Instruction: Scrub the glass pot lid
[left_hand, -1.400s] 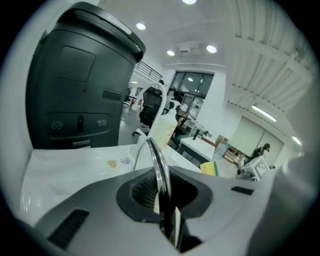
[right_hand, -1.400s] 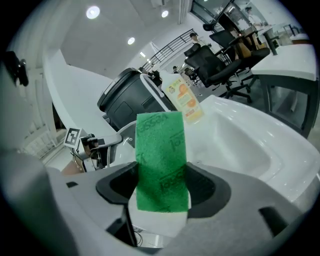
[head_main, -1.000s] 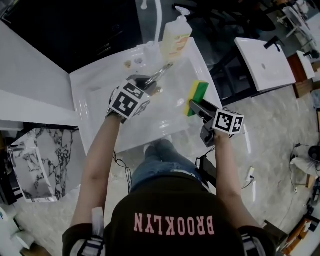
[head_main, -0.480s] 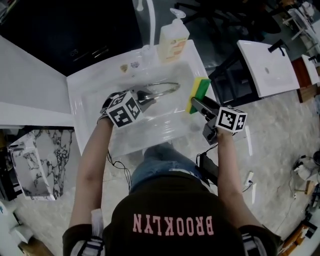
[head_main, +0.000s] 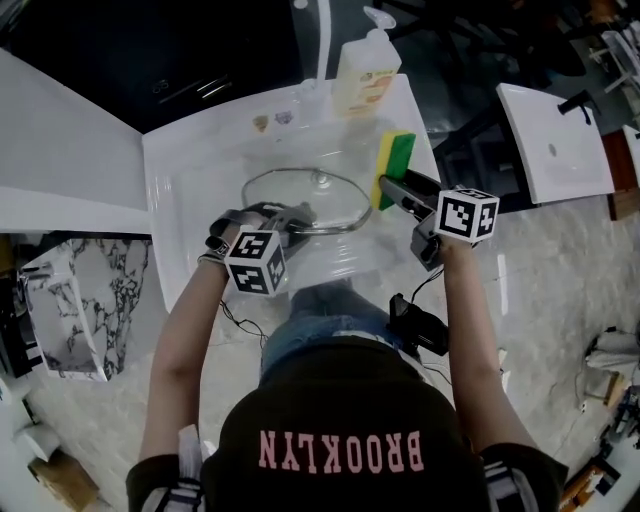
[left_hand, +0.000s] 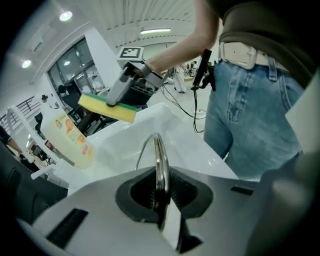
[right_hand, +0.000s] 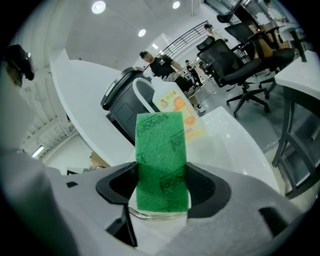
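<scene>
**Head view.** The glass pot lid (head_main: 305, 200) hangs over the basin of the white sink (head_main: 190, 190). The left hand-held gripper (head_main: 293, 215) is clamped on its near rim. The right hand-held gripper (head_main: 390, 190) is closed on a yellow-and-green sponge (head_main: 394, 165) at the lid's right rim, yellow layer toward the glass. Whether the two touch cannot be confirmed. A soap bottle (head_main: 365, 70) stands at the back of the sink beside the faucet (head_main: 318, 40). Both forearms reach forward. The left angles inward under the lid's near edge and the right runs straighter along the sink's right side.

**Left gripper view.** The jaws are shut on the lid (left_hand: 159, 160), seen edge-on with its metal rim seated between the pads. The sponge (left_hand: 107, 107) and the other gripper lie beyond it, above the basin.

**Right gripper view.** The jaws pinch the sponge (right_hand: 161, 160) by its sides, green face to the camera. A curved glass edge, probably the lid rim, shows just below it.

**Assessment.** The step in hand appears to be bringing the sponge onto the glass.
- The lid is held at one point only, so scrubbing pressure should be light.
- Strokes should start near the clamped edge so they do not lever the lid out of the grip.
- The lid should stay low over the basin.
- A sponge face should lie flat on the glass before stroking.
</scene>
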